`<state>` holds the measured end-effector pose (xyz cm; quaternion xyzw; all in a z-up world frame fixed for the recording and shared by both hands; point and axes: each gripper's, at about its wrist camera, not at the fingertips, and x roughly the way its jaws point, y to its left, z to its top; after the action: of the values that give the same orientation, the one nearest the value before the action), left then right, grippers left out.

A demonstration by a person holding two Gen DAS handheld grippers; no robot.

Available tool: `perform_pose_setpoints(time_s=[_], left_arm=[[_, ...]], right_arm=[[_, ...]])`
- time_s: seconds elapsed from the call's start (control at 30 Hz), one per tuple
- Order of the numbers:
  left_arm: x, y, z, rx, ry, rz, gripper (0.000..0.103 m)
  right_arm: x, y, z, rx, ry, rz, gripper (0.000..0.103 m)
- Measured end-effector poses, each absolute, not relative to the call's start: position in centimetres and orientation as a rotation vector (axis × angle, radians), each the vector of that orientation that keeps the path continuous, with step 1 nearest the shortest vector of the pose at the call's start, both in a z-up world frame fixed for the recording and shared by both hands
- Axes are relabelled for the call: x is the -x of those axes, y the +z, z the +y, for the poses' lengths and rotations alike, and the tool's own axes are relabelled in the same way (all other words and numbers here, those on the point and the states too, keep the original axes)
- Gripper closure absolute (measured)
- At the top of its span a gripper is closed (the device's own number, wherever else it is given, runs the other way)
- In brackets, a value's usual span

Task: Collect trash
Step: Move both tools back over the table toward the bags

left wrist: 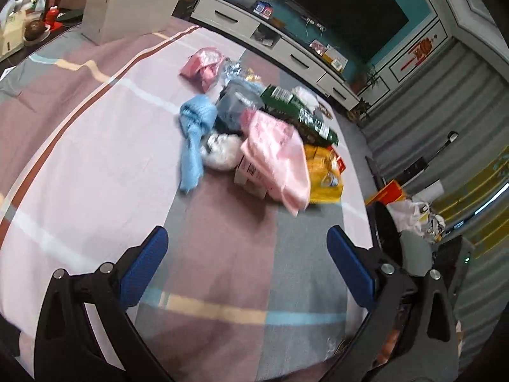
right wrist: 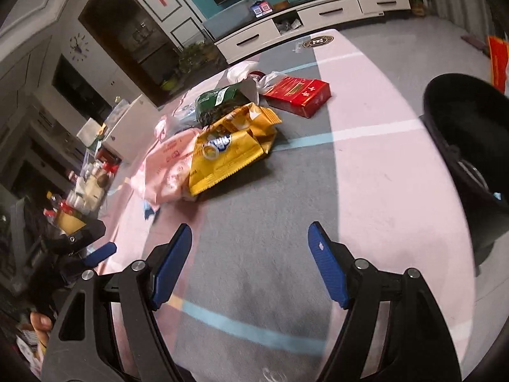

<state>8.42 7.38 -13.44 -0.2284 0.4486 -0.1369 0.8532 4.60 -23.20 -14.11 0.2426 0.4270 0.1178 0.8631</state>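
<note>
The heap of trash sits ahead of both grippers on the striped cloth tabletop: a crinkled yellow foil snack bag nearest, a limp pink plastic bag just left of it, a flat red carton beyond. The right gripper stands wide and empty, as does the left gripper. The round black bin waits to the right. Best bet: go low, pinch the yellow bag's near edge, lift clear before swinging binward.
</note>
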Motion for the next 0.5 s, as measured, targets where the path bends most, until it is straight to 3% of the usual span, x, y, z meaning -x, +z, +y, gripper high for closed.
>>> perform_pose_setpoints(time_s=[0.5], left_arm=[[-15.9, -13.8, 6.1, 0.527, -0.248, 0.906, 0.007]], right_arm=[[-12.5, -17.0, -24.0, -0.88, 0.255, 0.891, 0.026]])
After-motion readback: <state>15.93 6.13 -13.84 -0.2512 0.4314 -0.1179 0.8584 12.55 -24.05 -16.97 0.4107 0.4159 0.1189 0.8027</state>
